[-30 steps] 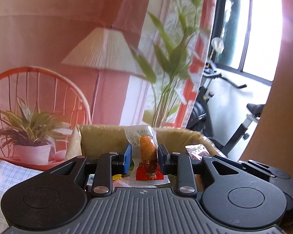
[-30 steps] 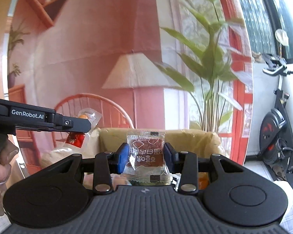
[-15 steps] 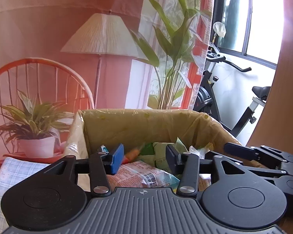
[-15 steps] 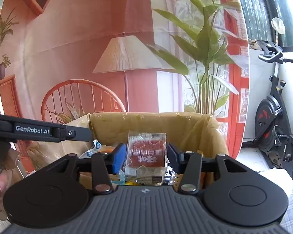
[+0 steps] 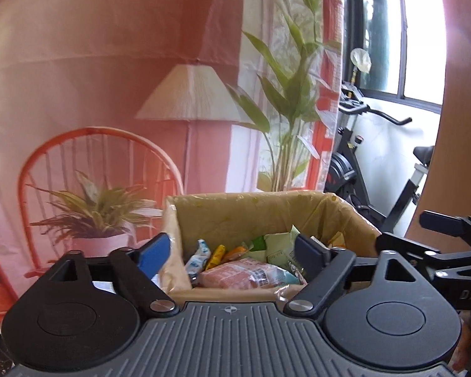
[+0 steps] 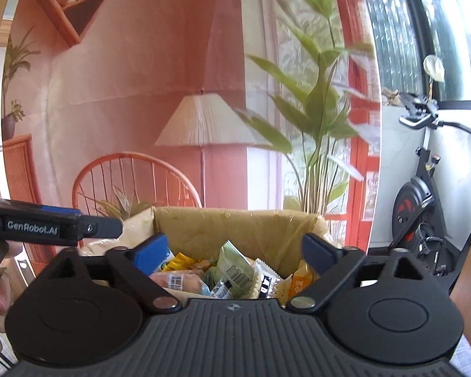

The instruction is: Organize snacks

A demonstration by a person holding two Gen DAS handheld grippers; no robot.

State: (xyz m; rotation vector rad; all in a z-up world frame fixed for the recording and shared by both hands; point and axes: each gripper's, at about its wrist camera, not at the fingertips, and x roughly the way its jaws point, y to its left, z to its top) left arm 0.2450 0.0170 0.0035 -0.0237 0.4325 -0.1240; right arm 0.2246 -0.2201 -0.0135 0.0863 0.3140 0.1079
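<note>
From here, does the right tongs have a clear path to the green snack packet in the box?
Probably yes: the right tongs are open and empty, and the green snack packet lies uncovered on top.

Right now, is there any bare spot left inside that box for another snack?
Hardly. Packets crowd the cardboard box floor: pink packet in front, green packet mid-box, orange packet right. Only the lined back wall above the pile is bare, so another would land on top.

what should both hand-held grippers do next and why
Probably lift both back away from the box to fetch more snacks. The left hand-held gripper and right hand-held gripper have just been opening, with nothing between their jaws, and the snack packets lie inside the box.
</note>
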